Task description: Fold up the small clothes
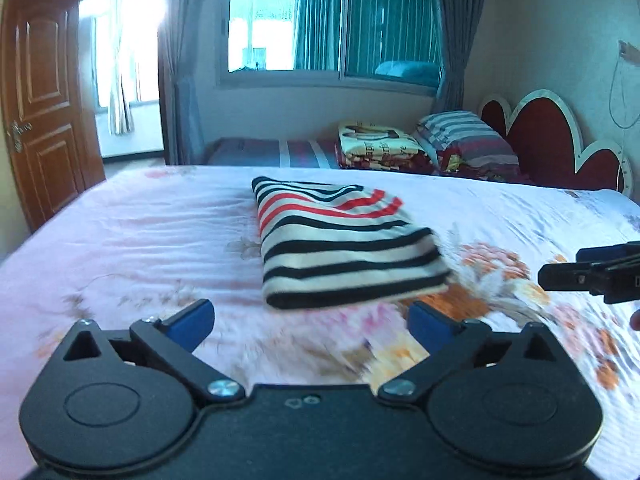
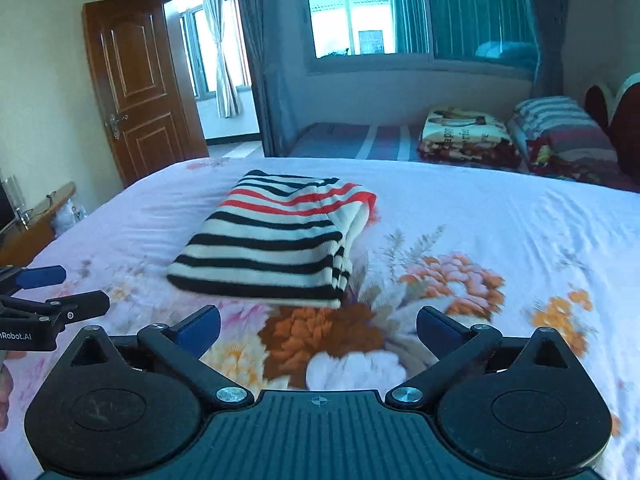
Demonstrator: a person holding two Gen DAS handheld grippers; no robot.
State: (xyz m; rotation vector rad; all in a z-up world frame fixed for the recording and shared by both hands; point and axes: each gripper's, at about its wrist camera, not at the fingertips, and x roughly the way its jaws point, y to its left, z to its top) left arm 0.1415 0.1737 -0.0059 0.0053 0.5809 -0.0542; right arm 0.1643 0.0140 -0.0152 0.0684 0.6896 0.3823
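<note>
Left claw (image 1: 310,326): my blue pads stand wide apart at the bottom of the left wrist view, nothing between them, nothing touched.
Right claw (image 2: 318,330): likewise spread wide at the bottom of the right wrist view, empty; the flowered sheet shows through the gap.
Each seen from the other: my right claw's dark tip pokes in at the right edge of the left view; my left one pokes in at the lower left edge of the right view.
Striped top (image 1: 344,240): lies folded into a compact rectangle in the middle of both views, just beyond my pads, resting flat on the bed (image 1: 120,232).
Look of it: cream knit with black stripes and a band of red ones toward its far end; stacked layers show along its right side in the right wrist view.
Progress: I judge this garment folded and let go.
Handling: I expect it to be light, soft and floppy, not fragile; knit should give my pads a good bite, though the layers may slide apart.
Where to hold: if I move it, I would pinch all layers together at the two near corners, one claw each, or it will fall open.
Background: second bed with folded blanket (image 2: 466,132) in the upper right, wooden door (image 2: 132,80) upper left.
</note>
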